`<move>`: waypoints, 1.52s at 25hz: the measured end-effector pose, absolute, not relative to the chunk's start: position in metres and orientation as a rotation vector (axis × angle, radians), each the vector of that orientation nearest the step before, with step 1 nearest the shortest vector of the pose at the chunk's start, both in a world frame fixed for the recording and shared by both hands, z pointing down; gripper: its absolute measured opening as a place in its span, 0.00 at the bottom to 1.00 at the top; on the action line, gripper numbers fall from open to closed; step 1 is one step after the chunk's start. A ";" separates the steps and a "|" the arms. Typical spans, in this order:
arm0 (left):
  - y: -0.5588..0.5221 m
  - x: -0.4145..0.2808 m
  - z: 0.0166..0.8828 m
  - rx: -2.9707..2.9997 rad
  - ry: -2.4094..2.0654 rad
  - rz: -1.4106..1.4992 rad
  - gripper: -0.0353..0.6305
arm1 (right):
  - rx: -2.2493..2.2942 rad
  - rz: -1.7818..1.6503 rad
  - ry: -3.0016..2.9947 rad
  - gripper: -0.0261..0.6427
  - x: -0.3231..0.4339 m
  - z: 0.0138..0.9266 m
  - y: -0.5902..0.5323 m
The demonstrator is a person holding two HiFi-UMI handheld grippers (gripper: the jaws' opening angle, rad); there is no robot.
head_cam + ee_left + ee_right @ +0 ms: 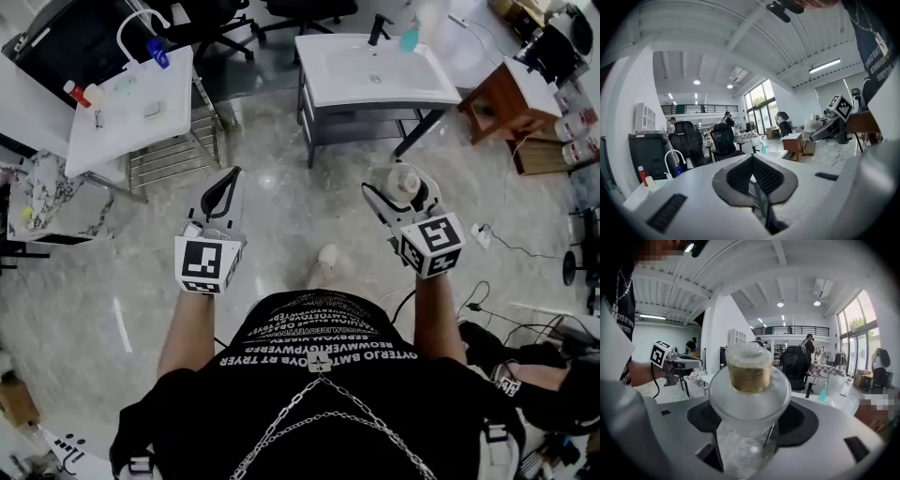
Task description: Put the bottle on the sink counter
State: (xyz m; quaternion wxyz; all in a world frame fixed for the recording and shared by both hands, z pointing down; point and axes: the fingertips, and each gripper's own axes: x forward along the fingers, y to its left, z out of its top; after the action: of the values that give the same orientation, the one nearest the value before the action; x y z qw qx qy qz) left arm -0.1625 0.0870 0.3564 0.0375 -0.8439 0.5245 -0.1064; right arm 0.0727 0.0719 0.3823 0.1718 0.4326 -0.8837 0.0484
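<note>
My right gripper (397, 194) is shut on a frosted clear bottle (407, 180) with a tan cap, held in the air above the marble floor. In the right gripper view the bottle (750, 394) fills the space between the black pads, cap pointing away from me. The sink counter (330, 86), a white basin on a dark frame with a black faucet (379, 28) and a teal bottle (410, 37), stands some way ahead of the grippers. My left gripper (223, 195) hangs at the left, shut with nothing in it; its pads (740, 176) meet.
A second white sink table (112, 117) with a curved white faucet and small bottles stands at the left, a metal rack (173, 157) beside it. A brown wooden stand (502, 105) sits right of the sink counter. Cables (511, 248) trail on the floor at right. Office chairs (220, 23) stand behind.
</note>
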 end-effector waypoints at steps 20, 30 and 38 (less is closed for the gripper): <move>-0.055 -0.064 0.349 -2.540 1.640 -0.394 0.06 | 1.071 0.163 -2.547 0.53 0.148 0.397 -0.064; -0.069 -0.053 0.364 -2.569 1.715 -0.419 0.06 | 1.015 0.159 -2.575 0.53 0.161 0.400 -0.096; -0.107 -0.067 0.385 -2.634 1.721 -0.414 0.06 | 1.005 0.232 -2.545 0.53 0.144 0.428 -0.123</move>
State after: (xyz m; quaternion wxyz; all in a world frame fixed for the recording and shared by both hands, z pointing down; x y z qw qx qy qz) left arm -0.0672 -0.1066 0.3847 -0.0162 -0.8299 0.5423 -0.1304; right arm 0.1436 -0.1231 0.4284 0.1964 0.3588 -0.9087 0.0828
